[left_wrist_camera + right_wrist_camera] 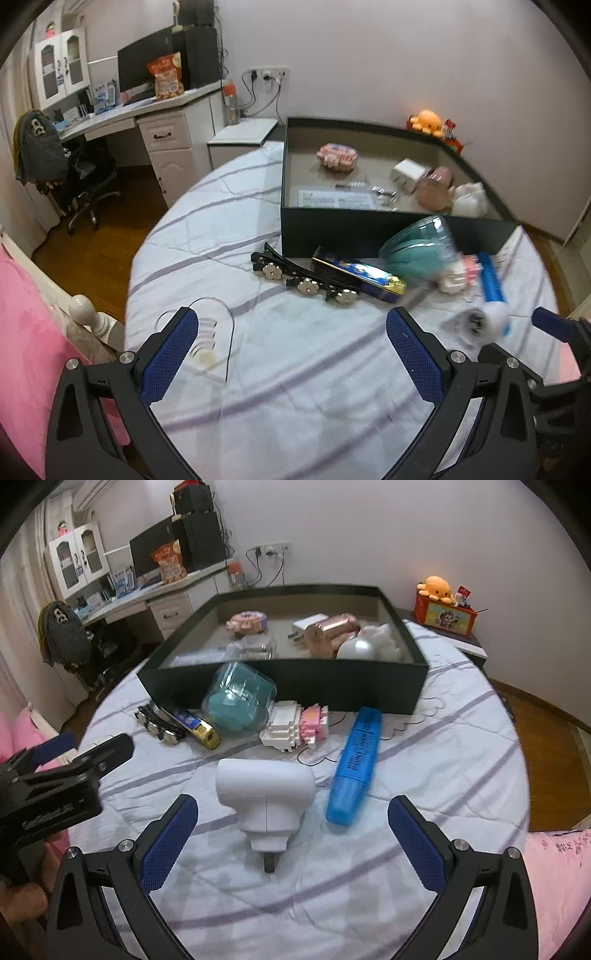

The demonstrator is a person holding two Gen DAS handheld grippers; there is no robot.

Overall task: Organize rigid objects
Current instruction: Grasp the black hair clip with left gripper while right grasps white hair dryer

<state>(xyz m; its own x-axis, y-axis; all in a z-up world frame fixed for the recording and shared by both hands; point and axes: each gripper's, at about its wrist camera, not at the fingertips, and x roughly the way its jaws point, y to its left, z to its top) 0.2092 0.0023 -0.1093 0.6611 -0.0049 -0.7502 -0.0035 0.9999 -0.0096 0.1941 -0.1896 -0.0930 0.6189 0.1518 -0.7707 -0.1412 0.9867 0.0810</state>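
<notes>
On the bed's striped quilt, seen from the right wrist camera, a white plug adapter lies at twelve o'clock from the right gripper, just ahead of its spread blue pads and centred between them. Its long axis runs from six to twelve o'clock, prong pointing back toward the gripper. A blue highlighter lies beside it at one o'clock, its long axis tilted toward twelve. Farther off at twelve sits the dark open box, already holding several items.

The left gripper, jaws also apart and holding nothing, sits at nine o'clock from the adapter and faces a black hair clip instead. Judging by this layout, the right gripper is nearer the adapter and would likely close across its narrow width.
</notes>
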